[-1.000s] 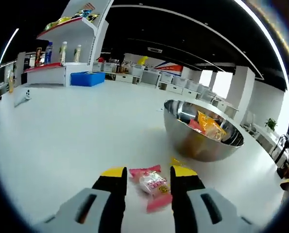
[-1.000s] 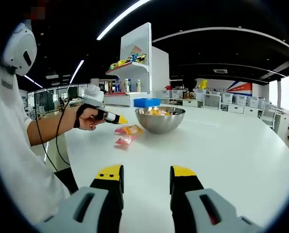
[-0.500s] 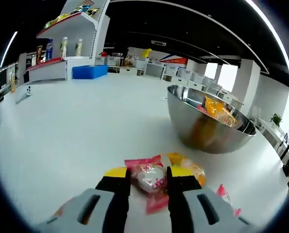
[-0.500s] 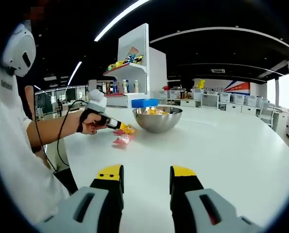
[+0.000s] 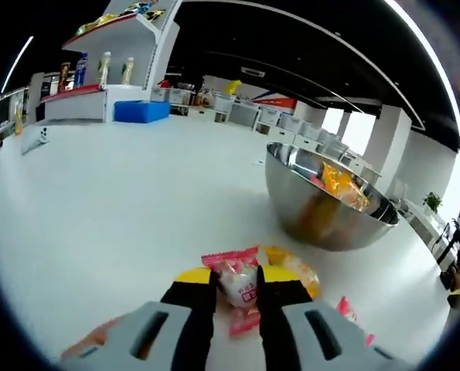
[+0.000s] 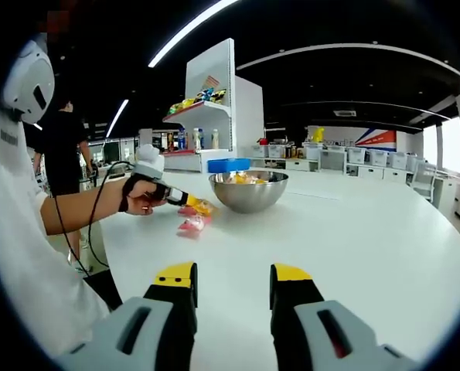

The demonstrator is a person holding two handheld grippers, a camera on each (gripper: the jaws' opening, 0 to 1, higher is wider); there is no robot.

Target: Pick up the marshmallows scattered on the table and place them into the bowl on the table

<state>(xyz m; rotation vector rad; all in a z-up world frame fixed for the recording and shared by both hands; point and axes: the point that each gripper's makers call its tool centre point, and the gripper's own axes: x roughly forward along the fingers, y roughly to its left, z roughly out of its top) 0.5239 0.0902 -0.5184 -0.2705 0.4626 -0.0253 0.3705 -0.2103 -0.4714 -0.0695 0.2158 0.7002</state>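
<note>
A pink-wrapped marshmallow [image 5: 233,267] lies on the white table [image 5: 114,201] between the jaws of my left gripper [image 5: 236,277], which is shut on it. An orange-yellow packet [image 5: 298,268] touches it on the right, and another pink packet [image 5: 352,315] lies further right. Just beyond stands the steel bowl [image 5: 322,220] with several packets inside. In the right gripper view the left gripper [image 6: 185,201], held by a gloved hand, rests beside a pink packet [image 6: 189,225] in front of the bowl [image 6: 249,193]. My right gripper [image 6: 233,274] hovers open over bare table, holding nothing.
A white shelf unit [image 5: 117,46] with bottles and a blue bin [image 5: 139,111] stand past the far side of the table. The person's sleeve [image 6: 17,232] and a cable are at the left, by the table's edge. Another person [image 6: 63,158] stands behind.
The left gripper's jaws have closed from wide apart onto the pink marshmallow, and that gripper has moved forward toward the bowl. The right gripper has stayed still and open.
</note>
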